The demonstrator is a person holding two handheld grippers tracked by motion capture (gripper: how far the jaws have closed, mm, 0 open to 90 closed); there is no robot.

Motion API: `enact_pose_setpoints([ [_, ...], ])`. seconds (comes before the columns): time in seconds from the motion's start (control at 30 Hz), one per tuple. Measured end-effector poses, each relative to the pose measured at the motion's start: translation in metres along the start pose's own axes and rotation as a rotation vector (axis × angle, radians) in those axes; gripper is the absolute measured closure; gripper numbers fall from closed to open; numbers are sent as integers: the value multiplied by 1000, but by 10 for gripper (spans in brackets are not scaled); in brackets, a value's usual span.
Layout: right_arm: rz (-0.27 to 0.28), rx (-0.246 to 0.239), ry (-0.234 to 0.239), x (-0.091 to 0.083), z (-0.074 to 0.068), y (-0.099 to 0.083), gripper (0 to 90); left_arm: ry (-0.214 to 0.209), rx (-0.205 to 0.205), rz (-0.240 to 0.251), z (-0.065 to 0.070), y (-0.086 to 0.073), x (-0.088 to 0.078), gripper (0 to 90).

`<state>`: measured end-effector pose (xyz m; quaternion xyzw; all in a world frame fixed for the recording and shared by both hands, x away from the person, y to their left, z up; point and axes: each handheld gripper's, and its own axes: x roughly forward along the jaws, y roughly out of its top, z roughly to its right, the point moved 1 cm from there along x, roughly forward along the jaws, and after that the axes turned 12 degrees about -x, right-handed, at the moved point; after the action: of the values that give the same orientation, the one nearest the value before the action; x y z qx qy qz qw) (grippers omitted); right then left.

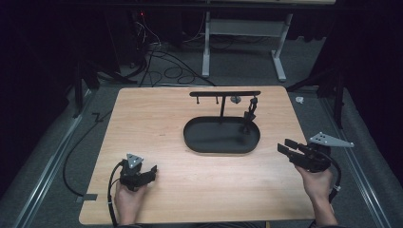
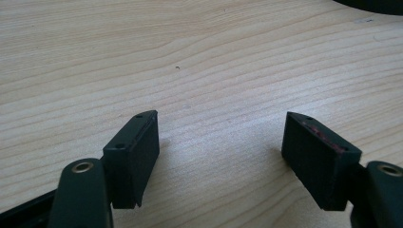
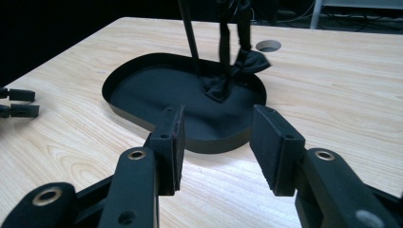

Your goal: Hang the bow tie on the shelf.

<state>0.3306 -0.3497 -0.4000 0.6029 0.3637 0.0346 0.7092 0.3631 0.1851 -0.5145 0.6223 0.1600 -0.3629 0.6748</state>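
A black oval tray (image 1: pixel 195 142) (image 3: pixel 121 102) sits at the middle of the wooden table (image 1: pixel 157 114), with a T-shaped stand (image 1: pixel 222 95) rising from it. A dark strap-like item (image 1: pixel 249 114) (image 3: pixel 233 66) hangs from the stand's right end down into the tray. My left gripper (image 1: pixel 151 172) (image 2: pixel 221 152) rests low at the table's near left, open, with bare wood between its jaws. My right gripper (image 1: pixel 286 146) (image 3: pixel 216 142) hovers at the near right, open and empty, pointing toward the tray.
A round hole (image 3: pixel 268 45) is cut in the table beyond the tray. Cables (image 1: pixel 161 66) and a white desk frame (image 1: pixel 242 38) lie on the floor behind the table. The left gripper's jaw tips appear at the left edge of the right gripper view.
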Motion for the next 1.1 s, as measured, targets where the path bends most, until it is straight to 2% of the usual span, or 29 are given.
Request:
enact_pose_setpoints([
  [1.1,-37,15,52,19,-16,-22,570,0,0,0,0,0,0,289],
])
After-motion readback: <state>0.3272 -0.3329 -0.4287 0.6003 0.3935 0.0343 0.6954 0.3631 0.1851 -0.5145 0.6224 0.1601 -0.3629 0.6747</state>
